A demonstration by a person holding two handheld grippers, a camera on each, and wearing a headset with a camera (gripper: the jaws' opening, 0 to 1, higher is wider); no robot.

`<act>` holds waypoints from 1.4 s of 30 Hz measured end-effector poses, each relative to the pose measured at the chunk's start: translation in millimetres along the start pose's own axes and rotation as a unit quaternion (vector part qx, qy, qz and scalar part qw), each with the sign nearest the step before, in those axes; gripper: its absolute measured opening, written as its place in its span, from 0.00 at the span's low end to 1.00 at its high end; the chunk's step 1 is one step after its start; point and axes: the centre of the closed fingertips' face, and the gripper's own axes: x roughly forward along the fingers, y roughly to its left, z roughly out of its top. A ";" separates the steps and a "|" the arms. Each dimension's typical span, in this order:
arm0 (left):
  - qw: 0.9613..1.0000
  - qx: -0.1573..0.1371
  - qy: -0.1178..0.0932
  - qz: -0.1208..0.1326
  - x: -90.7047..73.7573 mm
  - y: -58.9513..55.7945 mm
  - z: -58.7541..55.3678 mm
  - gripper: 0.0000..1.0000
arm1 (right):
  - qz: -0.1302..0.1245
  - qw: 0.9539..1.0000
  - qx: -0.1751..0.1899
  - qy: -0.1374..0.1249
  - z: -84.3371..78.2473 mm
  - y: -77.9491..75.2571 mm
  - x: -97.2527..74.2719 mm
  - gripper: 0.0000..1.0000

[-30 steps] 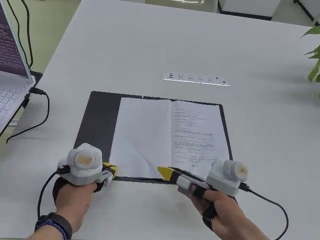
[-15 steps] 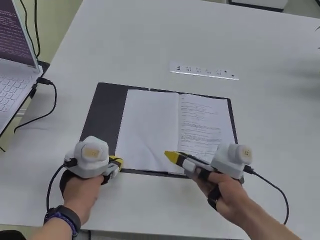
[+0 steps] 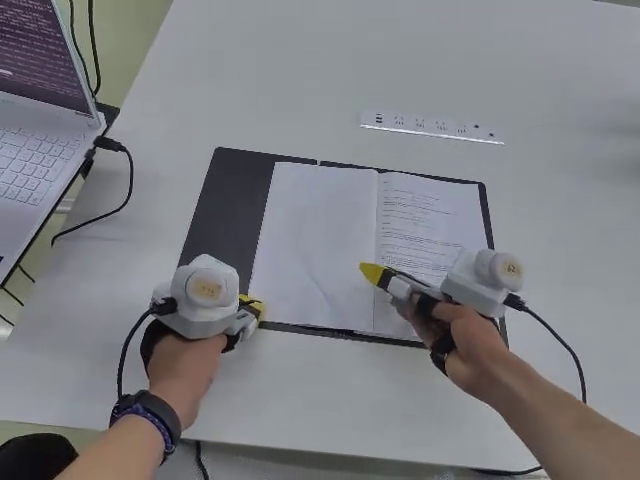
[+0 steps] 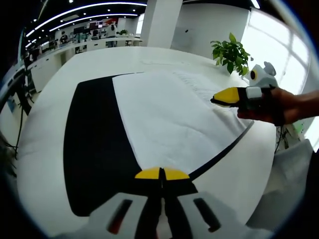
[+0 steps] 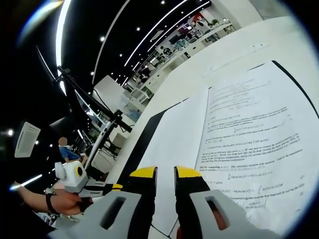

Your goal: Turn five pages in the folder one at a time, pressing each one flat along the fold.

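Observation:
An open black folder (image 3: 232, 215) lies flat on the white table, with a blank white page (image 3: 315, 245) on the left and a printed page (image 3: 432, 232) on the right. My left gripper (image 3: 252, 310) is shut, its yellow tips at the folder's near edge by the blank page's corner (image 4: 162, 174). My right gripper (image 3: 371, 272) points left over the lower part of the fold. Its jaws (image 5: 165, 173) stand a narrow slit apart with nothing between them, above the blank page (image 5: 174, 134) and the printed page (image 5: 249, 134). The left gripper view also shows the right gripper (image 4: 227, 96).
A laptop (image 3: 35, 120) stands at the left table edge, its black cable (image 3: 112, 205) curling toward the folder. A flush socket strip (image 3: 430, 127) lies beyond the folder. A green plant (image 4: 231, 52) stands past the table. The gripper cables trail toward me.
The head camera has shifted. My right gripper has moved from the folder's near edge further up onto the pages beside the fold. The left gripper has stayed at the near edge.

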 end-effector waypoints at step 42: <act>1.000 0.011 0.009 0.000 3.9 0.8 -0.1 0.00 | -0.020 0.999 0.039 -0.030 38.0 -28.5 44.2 0.00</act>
